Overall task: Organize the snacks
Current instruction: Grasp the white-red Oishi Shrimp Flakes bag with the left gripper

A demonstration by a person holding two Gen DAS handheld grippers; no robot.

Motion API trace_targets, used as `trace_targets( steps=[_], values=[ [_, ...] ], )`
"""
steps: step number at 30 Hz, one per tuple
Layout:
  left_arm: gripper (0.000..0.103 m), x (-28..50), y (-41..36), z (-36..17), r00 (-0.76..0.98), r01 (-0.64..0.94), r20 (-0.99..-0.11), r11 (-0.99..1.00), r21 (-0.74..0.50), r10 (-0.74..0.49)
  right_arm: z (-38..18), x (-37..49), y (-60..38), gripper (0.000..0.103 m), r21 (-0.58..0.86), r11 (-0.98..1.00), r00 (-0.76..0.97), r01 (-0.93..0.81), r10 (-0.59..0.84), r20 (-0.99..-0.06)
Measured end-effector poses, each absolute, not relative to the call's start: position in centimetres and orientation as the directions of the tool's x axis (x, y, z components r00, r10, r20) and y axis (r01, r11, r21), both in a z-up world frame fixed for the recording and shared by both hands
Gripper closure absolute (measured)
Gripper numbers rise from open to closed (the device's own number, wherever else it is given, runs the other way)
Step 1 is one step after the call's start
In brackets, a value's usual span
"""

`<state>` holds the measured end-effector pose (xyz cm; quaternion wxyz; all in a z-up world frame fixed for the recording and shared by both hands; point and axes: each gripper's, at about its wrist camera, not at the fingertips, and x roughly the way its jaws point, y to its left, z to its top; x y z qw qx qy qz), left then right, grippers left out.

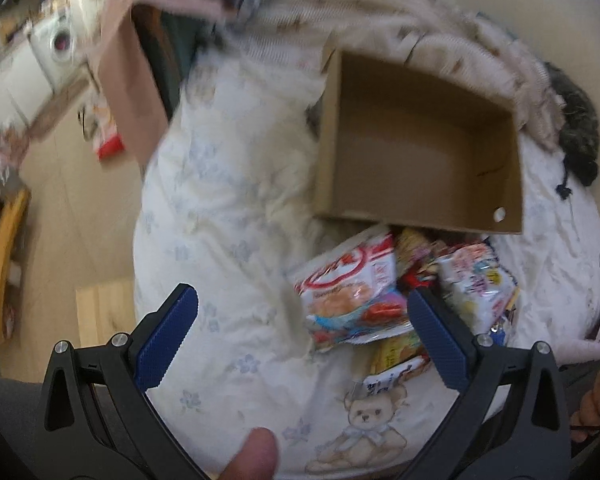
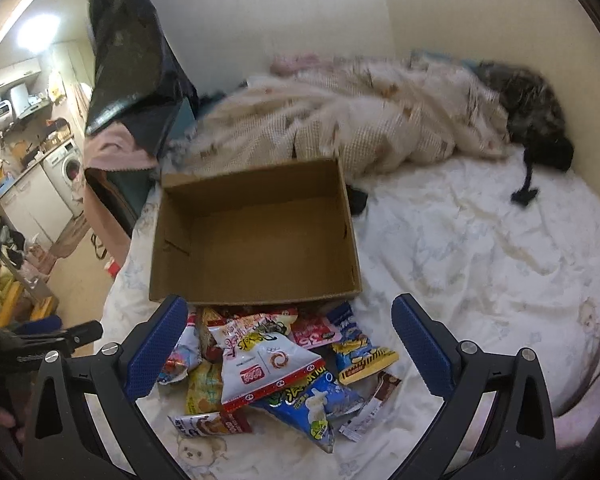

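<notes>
Just ahead of right gripper: snack packets, untouched.

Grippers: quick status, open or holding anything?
Left gripper: jaws open, empty, above the pile of snack packets.
Right gripper: jaws open, empty.

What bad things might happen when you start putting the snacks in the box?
The snack packets lie piled over each other, so the open right gripper might pinch two at once or crush one. The cardboard box sits on a soft, wrinkled bedsheet near the bed's edge, so a bump might tip or slide it.
</notes>
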<state>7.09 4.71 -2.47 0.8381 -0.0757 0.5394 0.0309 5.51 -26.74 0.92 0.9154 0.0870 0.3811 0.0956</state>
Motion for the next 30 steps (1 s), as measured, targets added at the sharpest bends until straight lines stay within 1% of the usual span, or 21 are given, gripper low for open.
trace_targets(
  steps=[2, 4, 7, 10, 15, 17, 22, 25, 30],
  values=[
    [0.000, 8.4, 5.8, -3.9, 0.349, -0.177, -0.935, 0.975, -0.132, -0.063, 0.1, 7.2, -27.2, 0.000, 0.265, 0.959, 0.634, -0.105, 0.270, -0.725],
    [0.000, 9.6, 6.8, -5.6, 0.281, -0.222, -0.957, 0.965, -0.140, -0.074, -1.1, 8.9, -27.6, 0.000, 0.318, 0.943, 0.560, -0.099, 0.317, -0.766],
    [0.000, 11.2, 7.3, -8.4, 0.166, -0.235, -0.972, 0.950, -0.204, -0.167, -2.8, 10.7, -28.0, 0.000, 0.408, 0.908, 0.473, -0.090, 0.400, -0.785],
    [0.000, 12.3, 7.2, -10.5, 0.114, -0.301, -0.974, 0.927, -0.223, -0.197, -3.9, 11.8, -28.1, 0.000, 0.460, 0.885, 0.427, -0.074, 0.444, -0.787],
    [0.000, 12.8, 5.7, -11.1, 0.173, -0.330, -0.954, 0.898, -0.290, -0.245, -5.2, 12.1, -27.8, 0.000, 0.420, 0.905, 0.420, -0.067, 0.408, -0.811],
    [0.000, 13.0, 4.9, -11.8, 0.156, -0.327, -0.950, 0.894, -0.308, -0.270, -5.7, 12.1, -27.8, 0.000, 0.426, 0.903, 0.406, -0.052, 0.409, -0.817],
    [0.001, 12.9, 3.5, -13.7, 0.103, -0.317, -0.958, 0.904, -0.287, -0.269, -6.8, 13.0, -26.7, 0.000, 0.341, 0.937, 0.367, -0.073, 0.343, -0.865],
    [0.001, 12.9, 3.4, -14.0, 0.110, -0.320, -0.957, 0.902, -0.291, -0.269, -8.1, 13.5, -25.5, 0.000, 0.333, 0.936, 0.295, -0.110, 0.351, -0.889],
    [0.001, 12.3, 3.1, -15.6, 0.076, -0.332, -0.953, 0.894, -0.302, -0.294, -9.4, 13.8, -23.1, 0.000, 0.285, 0.942, 0.257, -0.175, 0.323, -0.911]
  ],
)
